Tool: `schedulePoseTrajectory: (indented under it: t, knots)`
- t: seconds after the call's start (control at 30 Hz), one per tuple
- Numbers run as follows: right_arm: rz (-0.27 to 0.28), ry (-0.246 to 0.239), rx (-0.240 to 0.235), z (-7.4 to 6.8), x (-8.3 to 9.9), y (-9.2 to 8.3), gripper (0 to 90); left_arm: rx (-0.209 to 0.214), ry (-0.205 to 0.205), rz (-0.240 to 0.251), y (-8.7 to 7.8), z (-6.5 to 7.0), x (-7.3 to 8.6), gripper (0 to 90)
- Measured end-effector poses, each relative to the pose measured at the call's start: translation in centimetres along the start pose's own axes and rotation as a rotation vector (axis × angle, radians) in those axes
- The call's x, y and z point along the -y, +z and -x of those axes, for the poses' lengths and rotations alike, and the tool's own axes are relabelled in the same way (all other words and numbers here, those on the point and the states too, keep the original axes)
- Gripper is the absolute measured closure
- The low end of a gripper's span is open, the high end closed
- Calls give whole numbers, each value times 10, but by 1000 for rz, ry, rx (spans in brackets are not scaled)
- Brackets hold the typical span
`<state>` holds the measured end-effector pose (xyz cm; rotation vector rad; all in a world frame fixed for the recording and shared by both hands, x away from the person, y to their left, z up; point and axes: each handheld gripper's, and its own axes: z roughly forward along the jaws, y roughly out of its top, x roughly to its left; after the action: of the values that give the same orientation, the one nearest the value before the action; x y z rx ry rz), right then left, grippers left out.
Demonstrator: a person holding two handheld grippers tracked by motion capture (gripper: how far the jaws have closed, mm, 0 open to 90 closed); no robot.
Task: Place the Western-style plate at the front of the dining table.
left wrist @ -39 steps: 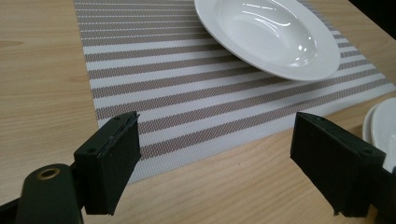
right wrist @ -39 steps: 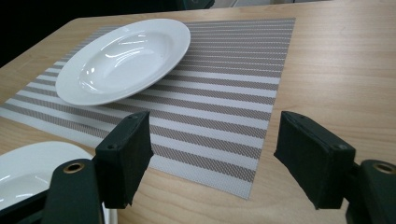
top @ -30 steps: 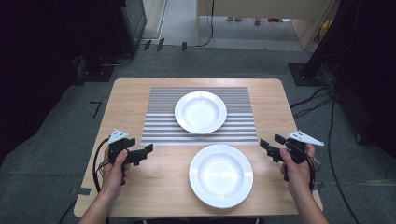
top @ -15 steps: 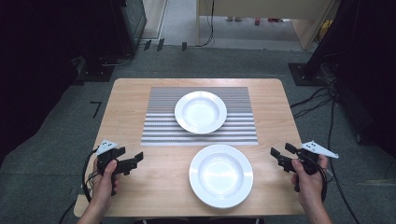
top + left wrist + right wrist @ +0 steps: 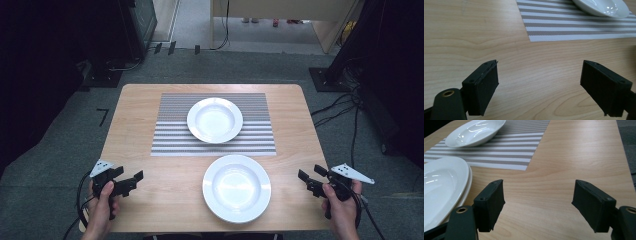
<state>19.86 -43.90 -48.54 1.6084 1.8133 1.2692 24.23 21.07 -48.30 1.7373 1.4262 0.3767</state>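
High view: left gripper (image 5: pixel 131 181) and right gripper (image 5: pixel 309 180) both wide open, empty, flanking near plate (image 5: pixel 236 187). Likely approach step; next, close in on its rim.

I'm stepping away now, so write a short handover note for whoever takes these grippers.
Left gripper: open, holds nothing, at the table's near left edge.
Right gripper: open, holds nothing, at the near right edge.
Far plate sits on the striped mat.
Near plate lies on bare wood; in the right gripper view it looks like two stacked.
Done: nothing gripped.
Left: grasp a plate.
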Motion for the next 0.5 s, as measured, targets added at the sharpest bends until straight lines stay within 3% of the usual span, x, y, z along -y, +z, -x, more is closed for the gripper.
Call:
schedulePoseTrajectory:
  t: [0.5]
  knots:
    - [-41, 3, 37, 17, 29, -18, 241, -43, -22, -10, -13, -19, 28, 150]
